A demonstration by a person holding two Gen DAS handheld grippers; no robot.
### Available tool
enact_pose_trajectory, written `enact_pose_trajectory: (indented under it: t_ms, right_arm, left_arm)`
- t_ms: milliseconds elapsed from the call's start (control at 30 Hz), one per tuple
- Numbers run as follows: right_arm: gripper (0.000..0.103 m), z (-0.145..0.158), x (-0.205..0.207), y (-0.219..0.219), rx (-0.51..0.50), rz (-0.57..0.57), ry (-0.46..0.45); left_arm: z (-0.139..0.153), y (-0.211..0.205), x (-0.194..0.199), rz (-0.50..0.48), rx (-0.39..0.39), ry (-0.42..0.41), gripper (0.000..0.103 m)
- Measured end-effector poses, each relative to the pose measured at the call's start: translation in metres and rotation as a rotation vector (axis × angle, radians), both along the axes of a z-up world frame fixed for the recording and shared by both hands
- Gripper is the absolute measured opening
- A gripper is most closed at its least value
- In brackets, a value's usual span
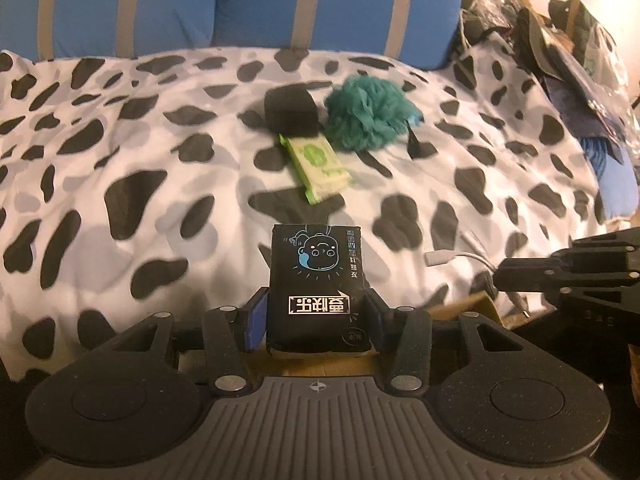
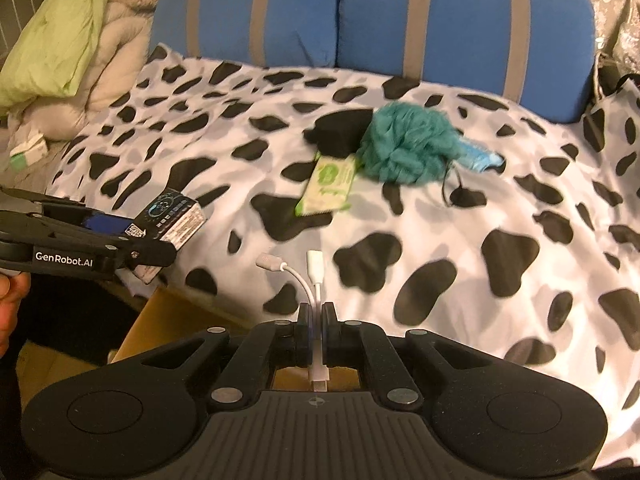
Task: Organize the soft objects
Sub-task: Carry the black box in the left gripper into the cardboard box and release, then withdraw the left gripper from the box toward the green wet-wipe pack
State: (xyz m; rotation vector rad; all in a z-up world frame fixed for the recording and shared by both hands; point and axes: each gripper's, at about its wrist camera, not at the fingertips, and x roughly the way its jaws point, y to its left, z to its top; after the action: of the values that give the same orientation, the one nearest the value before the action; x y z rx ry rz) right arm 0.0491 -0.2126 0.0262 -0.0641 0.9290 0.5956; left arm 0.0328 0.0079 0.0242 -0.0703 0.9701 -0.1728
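While the left gripper (image 1: 316, 316) pinches one black tissue pack (image 1: 317, 276) above the bed's edge, the right gripper (image 2: 317, 332) is pressed together on one white adapter cable (image 2: 310, 276). Farther out on the cow-print blanket (image 2: 520, 208) lie one green wipes packet (image 1: 320, 168), one teal bath pouf (image 1: 370, 114) and one black pouch (image 1: 291, 110), clustered before two blue cushions (image 1: 256, 4).

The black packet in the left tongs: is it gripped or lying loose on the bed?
Gripped. The black packet sits pinched between both pads of the left tongs, lifted above the spotted cover.

Wide bare stretches of the bedspread (image 2: 460, 280) lie open left and right; only the loofah (image 2: 408, 148), green pack (image 2: 330, 186) and black pouch (image 2: 340, 130) cluster mid-bed
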Motion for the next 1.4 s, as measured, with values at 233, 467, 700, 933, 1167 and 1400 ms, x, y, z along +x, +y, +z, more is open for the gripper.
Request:
enact_pose_trajectory:
  t_ms: [233,467,700,933,1167,1400]
  right_arm:
    - [0.006,-0.007,-0.017,0.006,-0.030,0.018,0.060]
    - [0.006,-0.016,-0.028,0.012,-0.056,0.036,0.138]
    - [0.007,-0.028,-0.031,0.021,-0.093,0.089,0.229]
    - [0.087,-0.029,-0.031,0.024,-0.118,0.085,0.221]
    - [0.099,-0.031,-0.026,0.023,-0.136,0.051,0.226]
    - [0.100,-0.031,-0.026,0.024,-0.153,0.054,0.218]
  left_arm:
    - [-0.007,-0.010,-0.017,-0.019,0.016,0.062,0.047]
    - [-0.017,-0.016,-0.024,-0.038,0.046,0.146,0.047]
    - [-0.030,-0.018,-0.023,-0.040,0.079,0.237,0.049]
    - [-0.038,-0.016,-0.020,-0.019,0.100,0.289,0.073]
    - [-0.039,-0.015,-0.018,-0.005,0.094,0.295,0.073]
    - [-0.036,-0.013,-0.017,0.015,0.079,0.280,0.073]
